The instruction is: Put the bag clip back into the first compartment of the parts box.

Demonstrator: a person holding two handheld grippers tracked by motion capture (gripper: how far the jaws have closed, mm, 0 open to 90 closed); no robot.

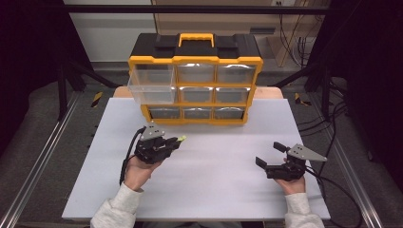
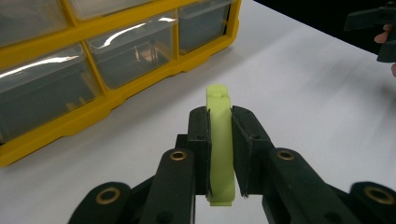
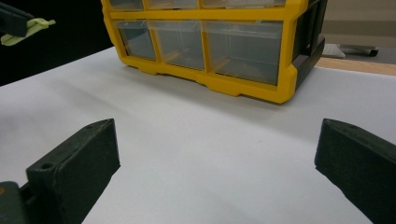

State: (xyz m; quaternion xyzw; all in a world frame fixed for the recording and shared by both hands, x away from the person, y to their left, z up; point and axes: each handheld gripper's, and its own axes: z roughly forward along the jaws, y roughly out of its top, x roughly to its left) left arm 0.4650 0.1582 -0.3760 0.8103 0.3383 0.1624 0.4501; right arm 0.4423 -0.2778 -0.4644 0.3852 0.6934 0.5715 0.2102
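White tabletop (image 1: 209, 180) bears a yellow drawer organizer (image 1: 196, 85); left gripper (image 1: 177, 141) clamps a lime-green clip (image 2: 220, 144), right gripper (image 1: 269, 154) gapes empty.

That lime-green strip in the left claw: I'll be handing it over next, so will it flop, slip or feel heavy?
The lime-green strip probably stays stiff: it juts past the left claw without drooping. Thin plastic, so likely light. Its smooth faces might slip if the grip loosens.

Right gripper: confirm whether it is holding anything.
No, the right gripper has its jaws wide apart over the bare white table.
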